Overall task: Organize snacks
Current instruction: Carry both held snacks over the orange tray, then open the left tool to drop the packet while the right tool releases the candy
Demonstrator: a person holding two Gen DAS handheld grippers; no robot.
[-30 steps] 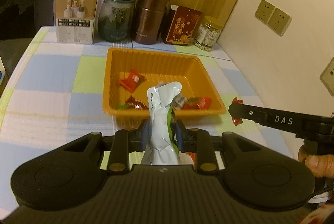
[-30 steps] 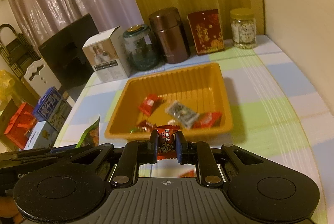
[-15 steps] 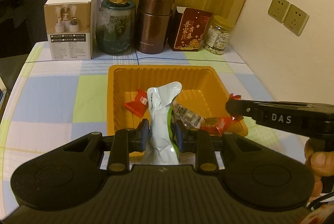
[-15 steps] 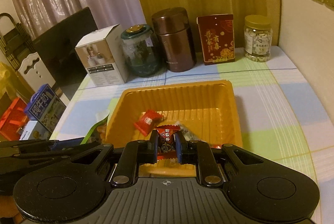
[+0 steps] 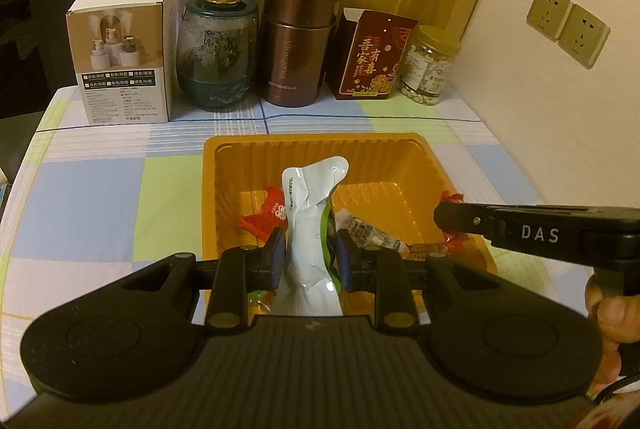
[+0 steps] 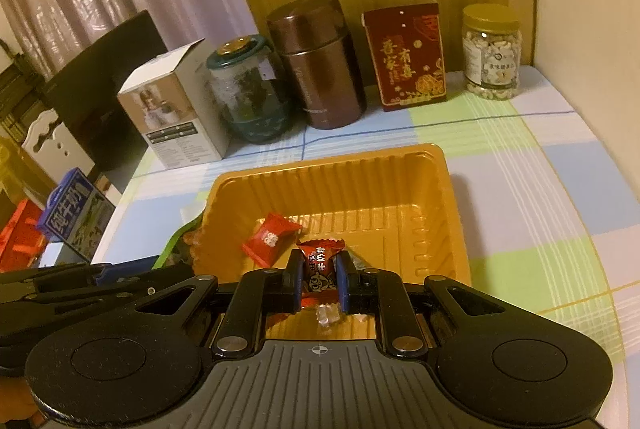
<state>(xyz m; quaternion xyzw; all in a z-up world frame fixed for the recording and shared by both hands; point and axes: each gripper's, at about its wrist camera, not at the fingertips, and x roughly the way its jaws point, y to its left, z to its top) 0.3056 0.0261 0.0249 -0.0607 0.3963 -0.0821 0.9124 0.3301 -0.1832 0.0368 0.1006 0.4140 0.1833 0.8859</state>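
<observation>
An orange plastic tray [image 5: 312, 145] [image 6: 332, 165] sits on the checked tablecloth. My left gripper [image 5: 311, 256] is shut on a silver and green snack pouch [image 5: 310, 217], held upright over the tray's near part. My right gripper [image 6: 318, 271] is shut on a red wrapped candy [image 6: 320, 259] above the tray's near edge; its arm [image 5: 536, 233] crosses the left wrist view at the tray's right side. A red candy packet [image 5: 268, 215] [image 6: 270, 237] and a clear wrapped snack [image 5: 370, 231] lie in the tray.
Along the back stand a white box [image 5: 124, 53], a teal glass jar [image 5: 218, 49], a brown flask [image 5: 298, 41], a red box [image 5: 376, 55] and a nut jar [image 5: 430, 65]. The wall with sockets [image 5: 568, 25] is on the right. Boxes [image 6: 72, 217] sit beyond the table's left edge.
Both grippers have moved forward and risen over the tray, each still holding its snack. The tray now sits closer under the fingers in both views.
</observation>
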